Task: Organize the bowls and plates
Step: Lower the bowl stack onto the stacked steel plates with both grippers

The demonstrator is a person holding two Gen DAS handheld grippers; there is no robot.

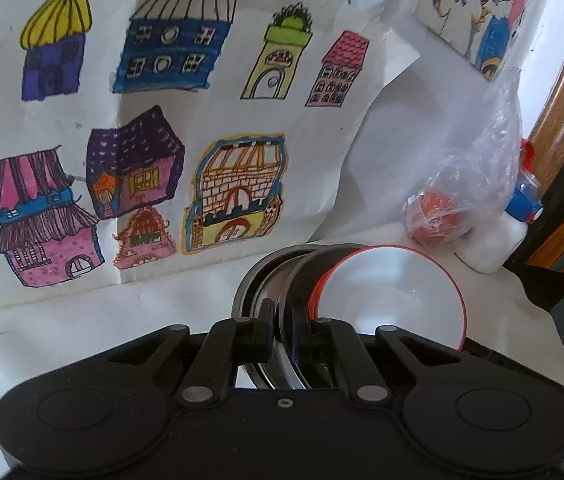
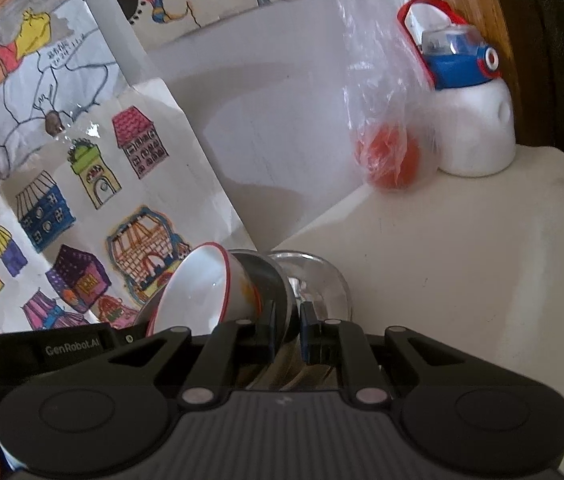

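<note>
Two claws are holding a stack of dishes over the white desk [image 2: 461, 248].

The left claw [image 1: 282, 330] is squeezing together on the rim of the steel plate [image 1: 270, 276], which is standing on its edge. A white bowl with a red rim [image 1: 393, 292] is sitting in the stack, just right of that plate in the left view. The right claw [image 2: 286, 332] is pinching together on the steel plate [image 2: 278, 280] too, with the white bowl [image 2: 202, 292] tipping to its left and a glass bowl [image 2: 321, 280] on its right. Far off on the right, an orange ball in a plastic bag [image 2: 391, 156] is lying beside a white bottle with a blue lid [image 2: 469, 120]. Drawings of houses [image 1: 142, 128] are leaning on the wall behind.
</note>
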